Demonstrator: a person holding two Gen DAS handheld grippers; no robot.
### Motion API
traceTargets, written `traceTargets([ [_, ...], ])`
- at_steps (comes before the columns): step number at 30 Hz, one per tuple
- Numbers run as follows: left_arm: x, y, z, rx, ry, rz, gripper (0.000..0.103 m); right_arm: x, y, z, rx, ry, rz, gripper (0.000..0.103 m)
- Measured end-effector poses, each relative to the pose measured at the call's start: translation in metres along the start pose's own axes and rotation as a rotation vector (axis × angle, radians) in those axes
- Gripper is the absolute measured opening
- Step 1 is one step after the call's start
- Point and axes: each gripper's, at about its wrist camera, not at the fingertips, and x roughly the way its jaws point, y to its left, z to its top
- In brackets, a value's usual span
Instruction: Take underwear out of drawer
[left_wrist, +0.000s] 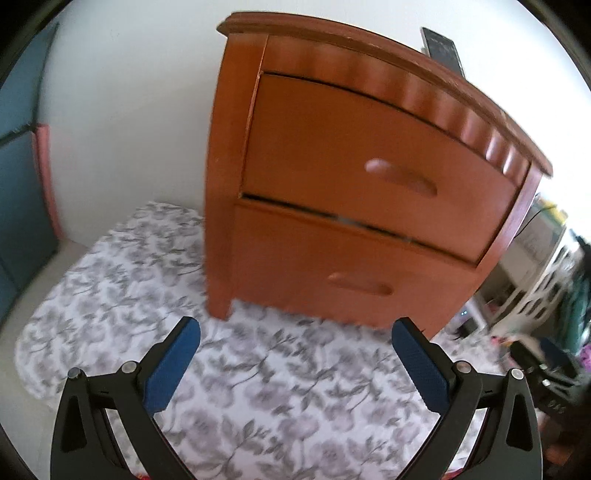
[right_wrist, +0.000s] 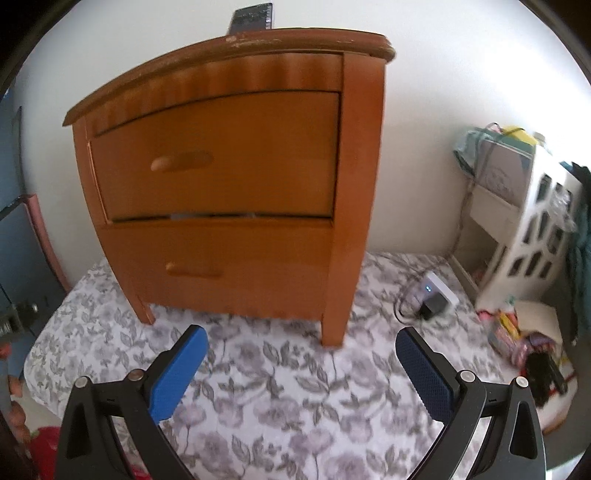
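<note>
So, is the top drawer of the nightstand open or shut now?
Shut. The top drawer front sits level with the nightstand frame in both views, showing only thin gaps, and neither gripper touches its handle.

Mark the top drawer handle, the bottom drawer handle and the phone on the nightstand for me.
top handle (right_wrist: 181, 161): right wrist view, middle of the wooden pull.
bottom handle (right_wrist: 194, 269): right wrist view, middle of the pull.
phone (left_wrist: 442, 48): left wrist view, its dark screen.

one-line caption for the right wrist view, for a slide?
Open right gripper faces a wooden nightstand on a floral rug, both drawers shut.
</note>
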Motion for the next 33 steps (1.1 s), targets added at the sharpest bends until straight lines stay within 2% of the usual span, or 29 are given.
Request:
traceTargets([
  [2,0.009,0.005,0.013,0.003,0.029,-0.008,0.103,0.012,-0.002,0.011,-0.016,0.003,0.047,0.103],
  [4,0.015,0.011,0.025,0.008,0.008,0.01,0.103,0.026,-0.002,0.018,-0.034,0.016,0.075,0.103],
  [7,0.032,0.022,0.043,0.015,0.033,0.043,0.103,0.047,-0.001,0.027,-0.058,0.031,0.106,0.103],
  [11,0.054,0.038,0.06,0.005,0.039,0.047,0.103,0.075,-0.012,0.035,-0.023,0.064,0.131,0.103],
  [16,0.08,0.05,0.076,0.018,0.055,-0.017,0.103,0.107,-0.032,0.039,0.04,0.084,0.179,0.103],
  [19,0.094,0.049,0.083,0.066,0.062,-0.063,0.103,0.125,-0.038,0.043,0.04,0.101,0.218,0.103],
  [28,0.124,0.054,0.093,0.095,0.1,-0.17,0.103,0.157,-0.033,0.048,-0.05,0.12,0.3,0.103],
  [33,0.141,0.057,0.096,0.132,0.116,-0.199,0.103,0.163,-0.03,0.05,-0.08,0.114,0.332,0.103],
])
